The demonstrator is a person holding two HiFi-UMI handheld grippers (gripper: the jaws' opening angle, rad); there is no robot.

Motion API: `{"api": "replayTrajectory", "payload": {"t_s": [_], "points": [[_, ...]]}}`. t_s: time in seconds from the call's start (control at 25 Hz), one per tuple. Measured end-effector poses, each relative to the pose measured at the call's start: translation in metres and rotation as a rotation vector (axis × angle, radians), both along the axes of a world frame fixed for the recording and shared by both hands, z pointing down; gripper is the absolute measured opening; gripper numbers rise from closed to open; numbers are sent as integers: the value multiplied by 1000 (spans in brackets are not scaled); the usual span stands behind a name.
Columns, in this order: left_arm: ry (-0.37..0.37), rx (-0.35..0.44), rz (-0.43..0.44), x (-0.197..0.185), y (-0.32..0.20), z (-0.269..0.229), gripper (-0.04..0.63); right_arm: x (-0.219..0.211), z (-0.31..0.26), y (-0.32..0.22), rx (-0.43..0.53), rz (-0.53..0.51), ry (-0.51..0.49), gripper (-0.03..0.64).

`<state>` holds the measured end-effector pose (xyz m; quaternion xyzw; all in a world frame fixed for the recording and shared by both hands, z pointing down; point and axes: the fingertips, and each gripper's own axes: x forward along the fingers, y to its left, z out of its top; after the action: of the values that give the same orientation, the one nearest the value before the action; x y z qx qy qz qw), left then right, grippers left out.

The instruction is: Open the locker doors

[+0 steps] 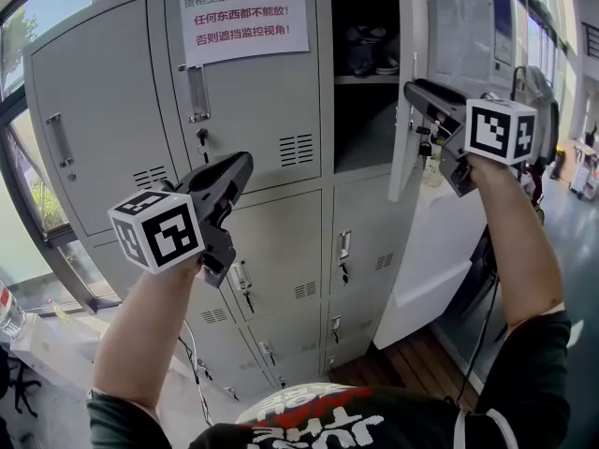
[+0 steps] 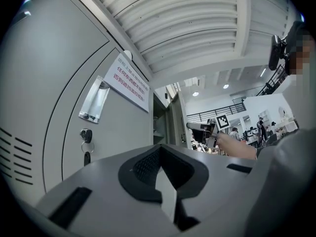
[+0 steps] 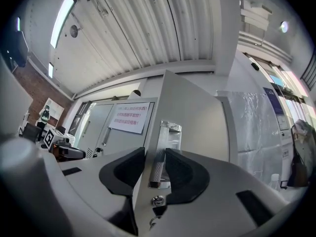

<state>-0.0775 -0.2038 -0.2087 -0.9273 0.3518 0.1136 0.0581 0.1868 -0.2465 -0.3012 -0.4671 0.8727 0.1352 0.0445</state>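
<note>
While the right gripper [image 1: 414, 92] pinches the open door [image 3: 197, 112] at its handle [image 3: 163, 154], jaws partly spread with one on each side of the panel, the left gripper [image 1: 246, 162] hovers before the lockers [image 1: 281, 241], jaws pressed together and empty. One door, top right, stands open; the two other top doors are shut. One white notice [image 1: 243, 19] on the middle door reads in red: "货柜上禁止放任何东西!任何东西都不能放!否则遮挡监控视角!" Two marker cubes [image 1: 154, 230] show, one per gripper.

pale grey locker door [image 3: 197, 112]: painted sheet metal, smooth, matt | bright recessed door handle [image 3: 170, 132]: polished metal, glossy | white notice sheet [image 1: 243, 19]: matt paper | right gripper [image 3: 154, 153]: smooth grey plastic, black ribbed pads [image 3: 185, 174] | brown floor planks [image 1: 412, 358]: wood
</note>
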Motion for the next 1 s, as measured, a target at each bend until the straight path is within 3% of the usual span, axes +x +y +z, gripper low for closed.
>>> {"api": "replayTrajectory", "payload": {"t_s": [1.0], "points": [[-13, 1, 101, 59, -6, 4, -2, 138, -3, 57, 21, 127, -116, 141]]}}
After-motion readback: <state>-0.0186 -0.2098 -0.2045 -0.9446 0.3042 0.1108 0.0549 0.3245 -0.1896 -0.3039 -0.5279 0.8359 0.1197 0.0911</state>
